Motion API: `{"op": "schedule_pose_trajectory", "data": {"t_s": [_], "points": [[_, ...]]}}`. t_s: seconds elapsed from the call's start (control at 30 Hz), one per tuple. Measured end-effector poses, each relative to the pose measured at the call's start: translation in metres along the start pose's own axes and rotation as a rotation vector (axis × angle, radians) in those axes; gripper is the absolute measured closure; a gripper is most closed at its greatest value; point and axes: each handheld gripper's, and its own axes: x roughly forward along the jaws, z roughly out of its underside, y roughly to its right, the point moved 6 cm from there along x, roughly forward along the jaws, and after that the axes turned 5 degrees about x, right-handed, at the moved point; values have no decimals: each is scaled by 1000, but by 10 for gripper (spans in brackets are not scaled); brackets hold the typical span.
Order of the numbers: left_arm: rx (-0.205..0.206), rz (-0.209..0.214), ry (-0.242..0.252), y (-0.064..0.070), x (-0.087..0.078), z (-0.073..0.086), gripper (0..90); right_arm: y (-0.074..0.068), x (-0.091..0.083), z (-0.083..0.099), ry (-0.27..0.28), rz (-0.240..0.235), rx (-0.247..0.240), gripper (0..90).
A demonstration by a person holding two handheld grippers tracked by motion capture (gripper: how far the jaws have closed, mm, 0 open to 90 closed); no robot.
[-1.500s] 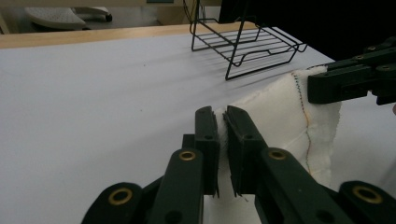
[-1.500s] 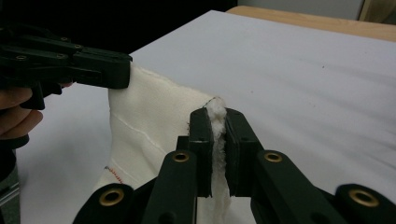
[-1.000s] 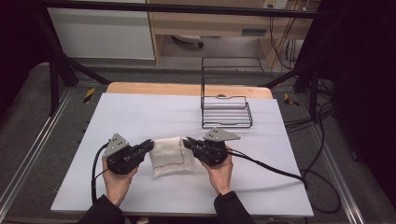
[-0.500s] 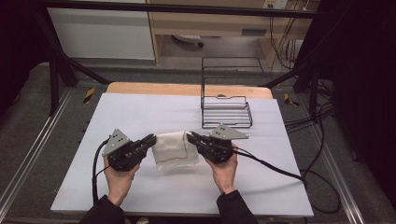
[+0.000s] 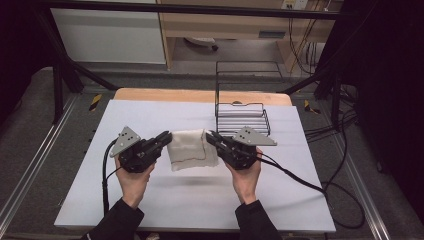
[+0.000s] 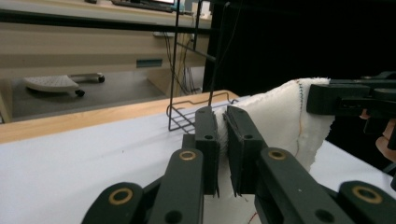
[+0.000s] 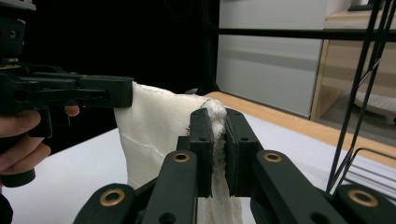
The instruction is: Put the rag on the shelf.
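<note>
White sheeting covers the table (image 5: 150, 200) I am working over, with a strip of bare wood along its far edge and dark floor and cabinets beyond. From the high view I see a black wire rack (image 5: 242, 112) standing on the far right part of the table, its tall back frame rising behind a low slatted tray.

Next in size is the cream cloth (image 5: 191, 149), which I have lifted off the sheet near the middle of the table, just in front of the rack. It hangs stretched between my two grippers, its upper edge taut and a thin dark stitch line running near its hem.

I hold the left gripper (image 5: 161, 140) at the cloth's left upper corner. In the left gripper view its jaws stand nearly together with a fold of cloth (image 6: 289, 116) pinched between them, so it is clamped on the fabric.

I hold the right gripper (image 5: 214, 139) at the cloth's right upper corner, close to the front of the rack. In the right gripper view its jaws are likewise drawn narrow onto a bunched edge of the cloth (image 7: 154, 126), with the other gripper seen gripping the far corner.
</note>
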Motion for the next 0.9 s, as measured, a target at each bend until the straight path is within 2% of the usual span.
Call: {"op": "schedule_pose_trajectory", "data": {"t_s": [0.63,0.9], "points": [[36,26,53,7,19,-31,830,12,-14,-37,80,54,-31,834],[46,28,71,9,27,-49,830,17,-18,-51,103,73,-39,834]]}}
